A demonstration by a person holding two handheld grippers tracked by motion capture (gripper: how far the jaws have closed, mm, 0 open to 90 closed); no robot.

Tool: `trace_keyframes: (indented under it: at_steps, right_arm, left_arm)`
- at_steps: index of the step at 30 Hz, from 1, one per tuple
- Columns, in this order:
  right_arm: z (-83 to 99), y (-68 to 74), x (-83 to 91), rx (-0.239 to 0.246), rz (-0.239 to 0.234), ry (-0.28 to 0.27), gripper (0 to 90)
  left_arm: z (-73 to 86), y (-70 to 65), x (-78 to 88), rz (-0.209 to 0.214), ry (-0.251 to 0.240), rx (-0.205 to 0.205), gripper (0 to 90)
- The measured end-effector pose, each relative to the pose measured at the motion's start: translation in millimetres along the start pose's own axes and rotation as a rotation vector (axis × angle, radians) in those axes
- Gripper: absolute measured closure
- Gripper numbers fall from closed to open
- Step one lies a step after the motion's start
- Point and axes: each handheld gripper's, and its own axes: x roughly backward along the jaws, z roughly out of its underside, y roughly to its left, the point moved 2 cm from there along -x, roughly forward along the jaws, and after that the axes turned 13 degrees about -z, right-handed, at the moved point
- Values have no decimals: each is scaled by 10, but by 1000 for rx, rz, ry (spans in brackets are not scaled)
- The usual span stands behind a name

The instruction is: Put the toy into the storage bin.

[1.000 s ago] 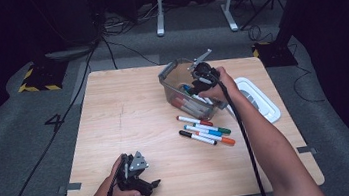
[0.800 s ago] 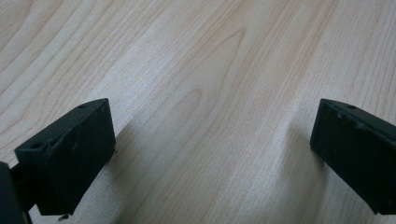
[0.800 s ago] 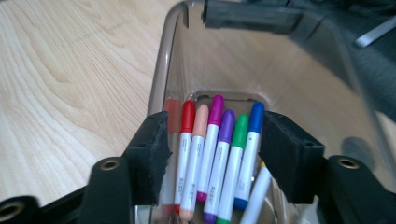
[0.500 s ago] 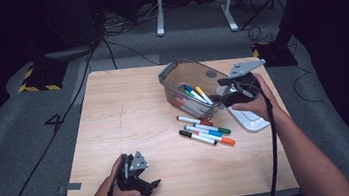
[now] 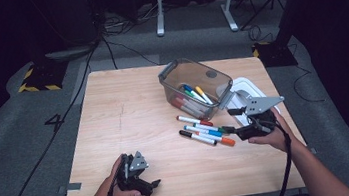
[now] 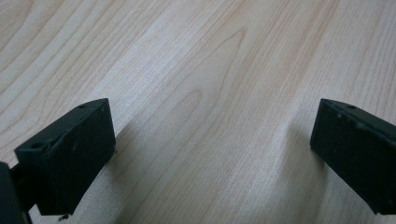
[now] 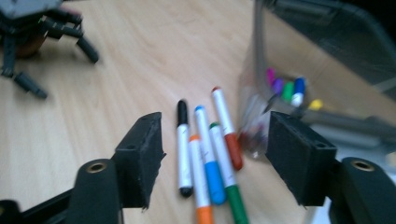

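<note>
Markers [image 5: 204, 130] lay loose on the bench between its middle and right edge, just in front of the clear bin [image 5: 195, 88]. The right gripper [image 7: 215, 161] hovered beside them, its jaws apart, having just been narrowing with nothing between them. That gripper's view showed five markers below the jaws: black, orange, blue, green, red. The left gripper [image 6: 212, 163] rested near the bench's front edge, jaws wide apart over bare wood, holding nothing.
</note>
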Motion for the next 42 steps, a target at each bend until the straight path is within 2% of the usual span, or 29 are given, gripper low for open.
trace_keyframes:
  at_steps: [5, 9, 12, 19, 23, 29, 31, 37, 42]
  right_arm:
    - [209, 116, -236, 6, -53, 30, 422]
    - [292, 125, -507, -3, -89, 74, 419]
    - [280, 122, -698, 3, -115, 103, 417]
    - [199, 56, -1202, 33, -119, 171, 408]
    - [172, -10, -1394, 28, -123, 188, 408]
    - [164, -100, -1572, -10, -126, 216, 414]
    - [171, -116, -1605, -10, -112, 232, 417]
    - [194, -125, -1653, -31, -131, 244, 447]
    - [193, -89, -1674, -38, -183, 239, 588]
  left_arm:
    - [0, 0, 0, 1, 0, 0, 3]
    - [-1, 1, -1, 1, 0, 0, 3]
    - [-1, 0, -1, 1, 0, 0, 3]
    - [-1, 1, -1, 1, 0, 0, 3]
    - [-1, 1, -1, 1, 0, 0, 3]
    - [-1, 1, -1, 1, 0, 0, 2]
    - [-1, 1, -1, 1, 0, 0, 3]
    - [-1, 1, -1, 1, 0, -1, 3]
    - [-1, 1, -2, 1, 0, -1, 3]
